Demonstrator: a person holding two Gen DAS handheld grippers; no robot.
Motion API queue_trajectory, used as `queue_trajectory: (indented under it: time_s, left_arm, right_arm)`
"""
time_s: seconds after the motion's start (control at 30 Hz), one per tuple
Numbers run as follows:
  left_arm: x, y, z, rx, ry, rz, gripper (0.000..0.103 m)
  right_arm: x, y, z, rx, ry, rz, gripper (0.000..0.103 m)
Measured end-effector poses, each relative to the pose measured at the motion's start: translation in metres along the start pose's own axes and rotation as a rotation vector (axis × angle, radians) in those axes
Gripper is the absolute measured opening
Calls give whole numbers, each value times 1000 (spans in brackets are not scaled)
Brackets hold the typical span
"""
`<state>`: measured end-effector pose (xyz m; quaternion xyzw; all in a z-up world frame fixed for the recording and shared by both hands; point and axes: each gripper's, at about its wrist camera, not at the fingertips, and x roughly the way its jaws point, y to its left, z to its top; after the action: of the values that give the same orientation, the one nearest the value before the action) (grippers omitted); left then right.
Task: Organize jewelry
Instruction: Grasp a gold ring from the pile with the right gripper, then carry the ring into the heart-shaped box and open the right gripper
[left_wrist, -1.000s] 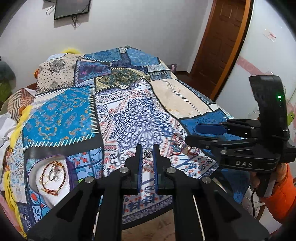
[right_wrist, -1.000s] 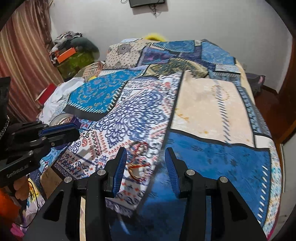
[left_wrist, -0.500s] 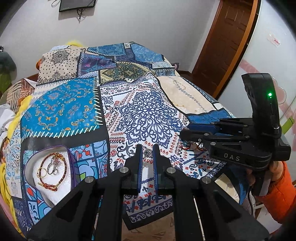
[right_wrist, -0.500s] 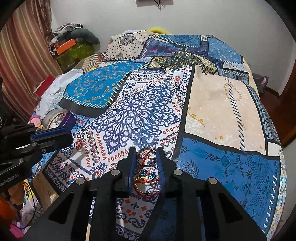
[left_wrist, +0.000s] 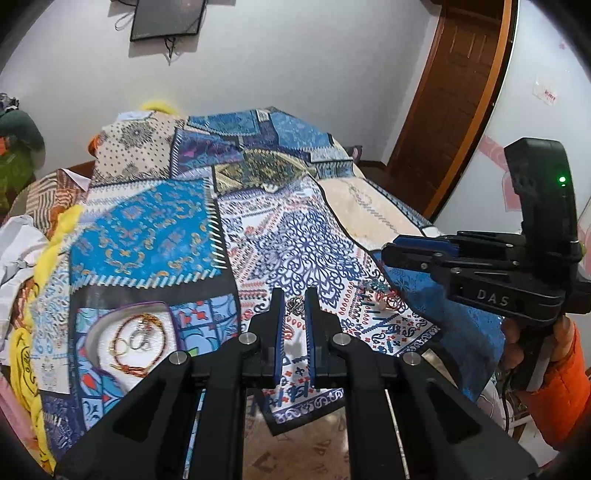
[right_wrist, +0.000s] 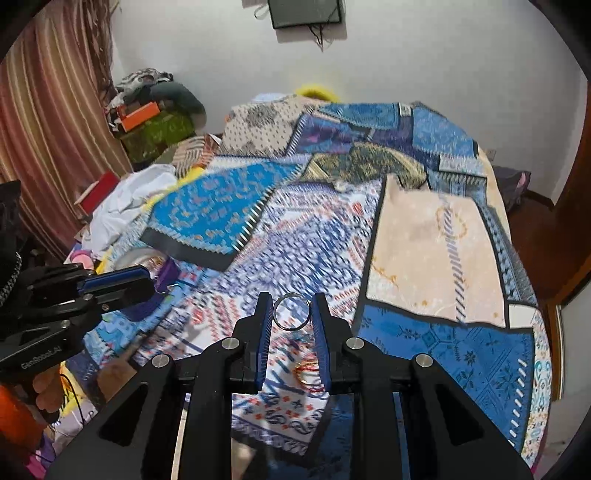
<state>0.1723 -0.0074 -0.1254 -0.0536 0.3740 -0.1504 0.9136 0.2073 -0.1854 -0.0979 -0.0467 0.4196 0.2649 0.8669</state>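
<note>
My right gripper (right_wrist: 291, 306) is shut on a silver ring (right_wrist: 291, 311) and holds it above the patterned bedspread (right_wrist: 436, 240). Red and gold bangles (right_wrist: 308, 373) lie on the cloth below it, and show in the left wrist view (left_wrist: 386, 301). My left gripper (left_wrist: 294, 308) is nearly shut and holds nothing; a small dark ornament (left_wrist: 294, 306) lies on the cloth between its tips. A white oval tray with a purple rim (left_wrist: 94, 328) at lower left holds a red bracelet (left_wrist: 129, 347) and rings (left_wrist: 138, 338). The right gripper (left_wrist: 402, 254) hovers at right.
The bed's front edge drops to a tiled floor (left_wrist: 295, 443). White clothes and a yellow cloth (left_wrist: 48, 243) lie along the left side. A wooden door (left_wrist: 450, 92) stands at right. A striped curtain (right_wrist: 48, 122) and a clutter pile (right_wrist: 155, 110) are at left.
My right gripper has closed on the silver ring and lifted it off the cloth, leaving the bangles below. My left gripper stays over the ornament, its jaws unchanged.
</note>
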Motion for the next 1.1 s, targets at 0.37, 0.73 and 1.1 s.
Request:
queue_trajectory:
  time_s: [0.37,0.73,1.1]
  left_arm:
    - [-48,26,-2,-25,-77,64,9]
    - [-86,64,-13,-73,-132,136,8]
    - [-81,101,-29,-137,-107,166,9]
  right_arm:
    - [-23,55,20,-66,-83,64,19]
    - [-18,111,34,-120,-109,142,19]
    - [24,139,34,-153,-36,182,20]
